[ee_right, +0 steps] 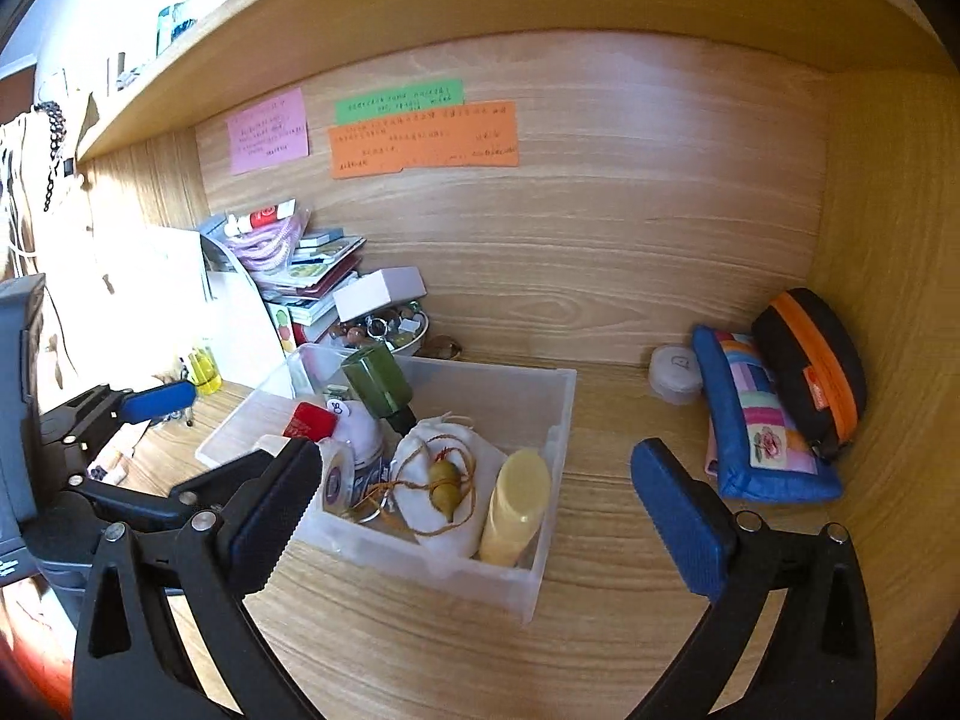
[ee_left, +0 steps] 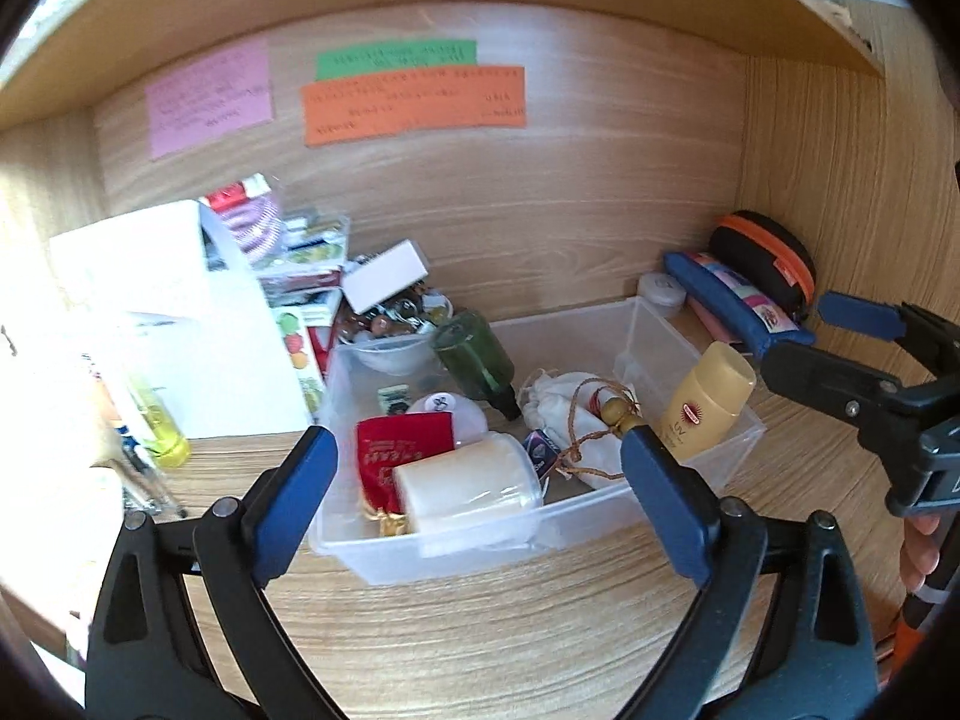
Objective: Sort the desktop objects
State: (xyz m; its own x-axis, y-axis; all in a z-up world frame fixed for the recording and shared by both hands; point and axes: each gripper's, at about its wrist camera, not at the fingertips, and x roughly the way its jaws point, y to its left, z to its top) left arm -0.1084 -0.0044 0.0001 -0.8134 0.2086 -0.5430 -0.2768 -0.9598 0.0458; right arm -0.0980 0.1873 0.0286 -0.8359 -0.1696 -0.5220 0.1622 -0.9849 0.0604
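A clear plastic bin (ee_left: 600,516) (ee_right: 420,564) sits on the wooden desk. It holds a yellow sunscreen bottle (ee_left: 708,402) (ee_right: 519,504), a green bottle (ee_left: 474,354) (ee_right: 375,381), a white drawstring pouch (ee_left: 558,402) (ee_right: 432,444) with a wooden bead pendant, a red pouch (ee_left: 402,444) (ee_right: 309,420) and a white round jar (ee_left: 474,486). My left gripper (ee_left: 480,450) hangs open over the bin's near left side, with nothing between its pads. My right gripper (ee_right: 474,456) stands open at the bin's near right corner, also holding nothing.
In the right corner lie a blue patchwork pencil case (ee_right: 762,438), a black case with an orange zip (ee_right: 810,366) and a small white tub (ee_right: 675,375). A bowl of trinkets (ee_left: 390,324), stacked boxes, white papers and a yellow bottle (ee_left: 159,420) crowd the left. A shelf hangs overhead.
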